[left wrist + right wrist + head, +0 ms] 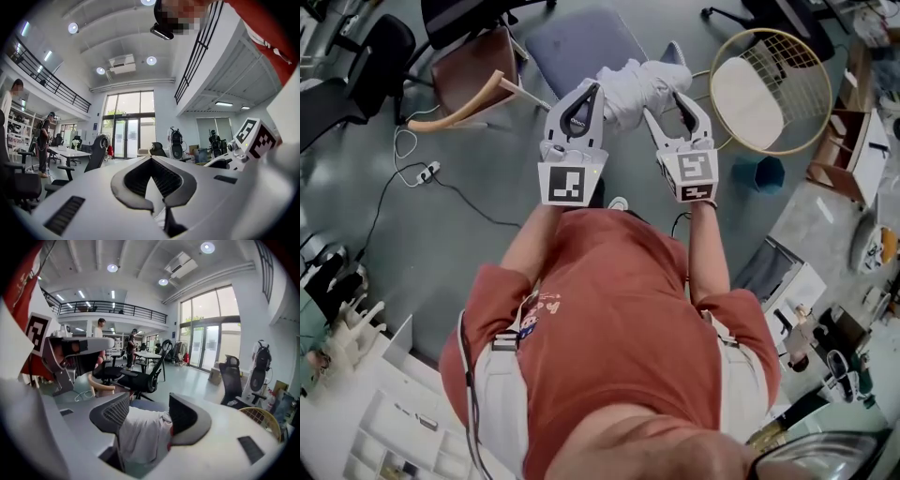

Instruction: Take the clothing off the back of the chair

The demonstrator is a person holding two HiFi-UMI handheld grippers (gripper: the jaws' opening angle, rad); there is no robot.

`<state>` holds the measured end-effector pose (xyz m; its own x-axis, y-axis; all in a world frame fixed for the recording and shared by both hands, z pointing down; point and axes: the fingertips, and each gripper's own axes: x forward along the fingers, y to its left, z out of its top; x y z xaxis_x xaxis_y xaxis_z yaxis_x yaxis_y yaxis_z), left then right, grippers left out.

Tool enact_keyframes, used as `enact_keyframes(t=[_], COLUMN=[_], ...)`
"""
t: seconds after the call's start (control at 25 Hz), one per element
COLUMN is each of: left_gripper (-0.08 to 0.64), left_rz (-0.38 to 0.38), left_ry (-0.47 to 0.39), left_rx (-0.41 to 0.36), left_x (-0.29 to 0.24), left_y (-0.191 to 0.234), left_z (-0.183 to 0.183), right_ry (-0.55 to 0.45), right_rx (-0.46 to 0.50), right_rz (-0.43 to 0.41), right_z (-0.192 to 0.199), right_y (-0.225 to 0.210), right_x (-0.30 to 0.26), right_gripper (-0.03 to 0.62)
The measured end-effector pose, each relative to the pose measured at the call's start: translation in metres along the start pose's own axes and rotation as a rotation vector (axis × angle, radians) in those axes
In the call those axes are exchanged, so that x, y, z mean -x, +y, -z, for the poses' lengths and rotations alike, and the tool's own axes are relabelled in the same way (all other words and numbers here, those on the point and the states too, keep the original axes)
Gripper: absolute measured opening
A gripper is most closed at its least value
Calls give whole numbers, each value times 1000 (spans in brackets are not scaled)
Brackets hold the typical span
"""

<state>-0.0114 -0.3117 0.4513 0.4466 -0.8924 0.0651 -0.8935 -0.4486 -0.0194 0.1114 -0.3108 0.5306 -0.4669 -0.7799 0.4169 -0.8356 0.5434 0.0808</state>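
The white clothing (636, 82) lies bunched on the blue-grey chair seat (581, 42) in front of me. My right gripper (667, 105) hovers just over it with jaws apart. In the right gripper view the clothing (143, 434) fills the gap between the fingers, and the right gripper (146, 401) is open and not pressing on it. My left gripper (592, 88) is beside the bundle's left edge, pointing level. In its own view the left gripper (151, 159) has its tips together, with only a sliver of white showing low in the gap.
A wooden chair with a brown seat (473, 70) stands to the left, black office chairs behind it. A round gold wire basket (769, 89) and a blue bin (766, 173) are to the right. A cable and power strip (427, 172) lie on the floor.
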Motion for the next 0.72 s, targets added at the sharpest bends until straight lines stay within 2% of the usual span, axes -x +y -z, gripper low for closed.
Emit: enact_keyframes(t=[0.16,0.36,0.56,0.72], left_gripper=[14,12,12,14], left_rz=[11,19,31,39], left_ry=[14,24,33,35], left_rx=[14,36,54,74], left_x=[-8,-19,-27,-34], left_y=[7,15,23,29], left_z=[8,19,24,29], right_ry=[124,317,476,527], right_rx=[88,209,342,418], right_rz=[-113,-203,-216,-211], right_z=[26,68,100,109], right_y=[16,20,17,11], right_x=[-18,-35,-51,-65], right_gripper=[312,365,397,400])
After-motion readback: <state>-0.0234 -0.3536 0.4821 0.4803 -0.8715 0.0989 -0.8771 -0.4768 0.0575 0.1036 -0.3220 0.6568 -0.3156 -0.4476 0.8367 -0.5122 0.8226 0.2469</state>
